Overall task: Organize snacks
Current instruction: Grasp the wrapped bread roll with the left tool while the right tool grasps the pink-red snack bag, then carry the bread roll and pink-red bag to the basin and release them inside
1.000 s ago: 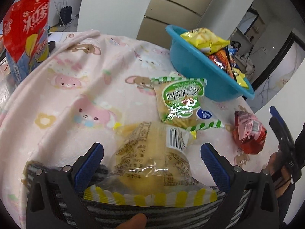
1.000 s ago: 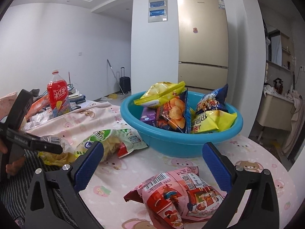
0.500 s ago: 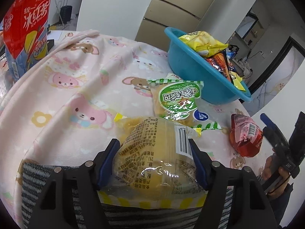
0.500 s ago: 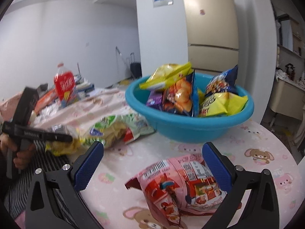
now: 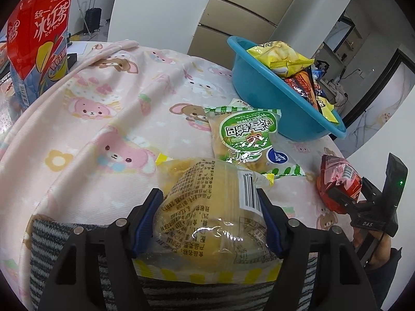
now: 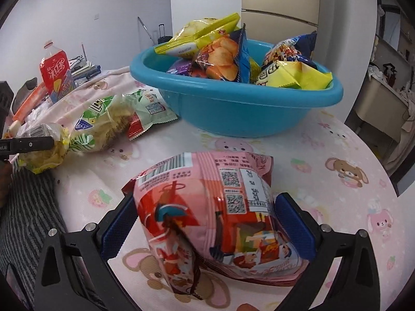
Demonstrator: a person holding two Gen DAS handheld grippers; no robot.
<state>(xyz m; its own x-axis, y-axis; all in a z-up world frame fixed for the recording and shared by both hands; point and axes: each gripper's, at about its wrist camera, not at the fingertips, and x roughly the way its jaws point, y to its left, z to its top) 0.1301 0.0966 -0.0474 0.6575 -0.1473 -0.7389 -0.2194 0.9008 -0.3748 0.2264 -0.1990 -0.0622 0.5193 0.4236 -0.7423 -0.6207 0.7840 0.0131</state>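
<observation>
White walls [image 6: 77,13] enclose the room, and a white pillar [image 6: 205,5] stands beside a tall beige refrigerator [image 6: 280,0]. A dark suitcase [image 5: 92,18] waits on the floor by the far wall, a thin pole leaning next to it (perhaps a mop). On the right an arched opening [image 5: 368,39] shows a cluttered side room.

A red iced-tea bottle [image 5: 39,39] stands at the far edge of the pink animal-print tablecloth [image 5: 103,119], a beige refrigerator [image 6: 280,7] rises behind, and a dark suitcase [image 5: 92,20] sits by the white wall [image 6: 90,13].
</observation>
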